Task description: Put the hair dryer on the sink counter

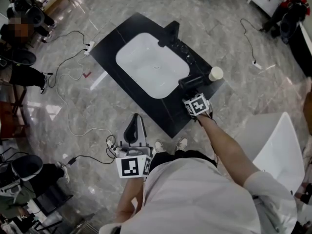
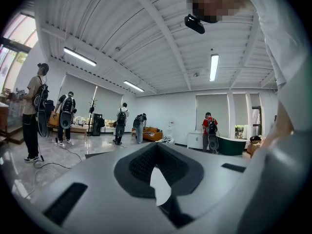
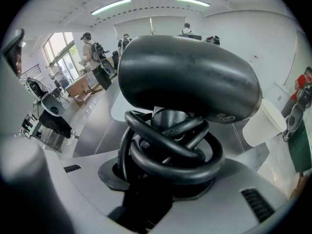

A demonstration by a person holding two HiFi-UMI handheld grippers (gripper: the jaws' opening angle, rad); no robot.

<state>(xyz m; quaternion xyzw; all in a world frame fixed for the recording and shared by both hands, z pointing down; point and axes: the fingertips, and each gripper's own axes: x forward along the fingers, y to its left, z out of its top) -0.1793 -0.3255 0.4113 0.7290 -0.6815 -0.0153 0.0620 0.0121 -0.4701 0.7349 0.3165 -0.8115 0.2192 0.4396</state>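
As we held the hair dryer [image 3: 187, 77] in the right gripper [image 1: 192, 92], its jaws stood fairly wide, clamped on the cord-wrapped handle. The barrel lay crosswise beyond them, at the right corner of the sink counter [image 1: 112, 40], beside the cup [image 1: 215, 73]. The left gripper [image 1: 134, 123], closed and empty, hung off the counter.

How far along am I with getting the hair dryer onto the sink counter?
Done: the right gripper grips the hair dryer, cord coiled on its handle. In hand: it is over the sink counter's end, beside the cup. Left: set it down and release. The left gripper holds nothing.
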